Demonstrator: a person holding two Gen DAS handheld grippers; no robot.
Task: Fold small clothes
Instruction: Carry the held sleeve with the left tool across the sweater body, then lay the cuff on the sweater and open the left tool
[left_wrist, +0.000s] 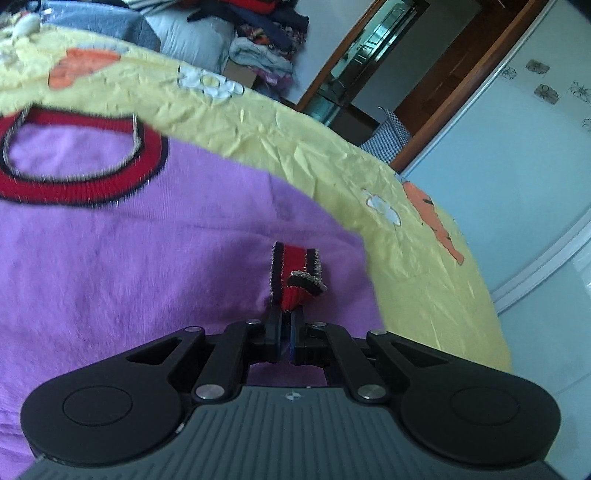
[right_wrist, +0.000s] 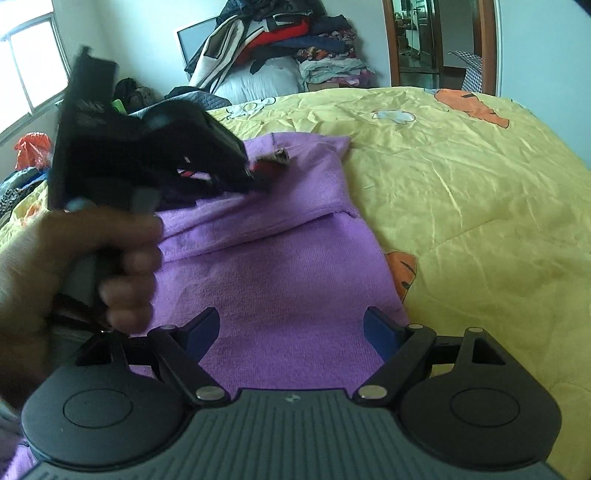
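Purple sweater (left_wrist: 147, 258) spread on the bed's yellow quilt (left_wrist: 332, 155) near its edge, left gripper (left_wrist: 287, 314) clamped on the red-and-black cuff (left_wrist: 295, 273) of a folded-in sleeve, right gripper (right_wrist: 291, 332) hovering spread wide above the sweater's body.

Left gripper (left_wrist: 287, 325) – black linkage arms, silver screws, ribbed grey body. Right gripper (right_wrist: 291, 334) same, blue pads (right_wrist: 380, 334). Hand (right_wrist: 74, 266) – bare skin.

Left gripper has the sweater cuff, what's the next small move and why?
Probably carry the red cuff further across the purple sweater and lay it flat: the left gripper is shut on it, the sleeve is partly folded over, the right gripper hangs open.
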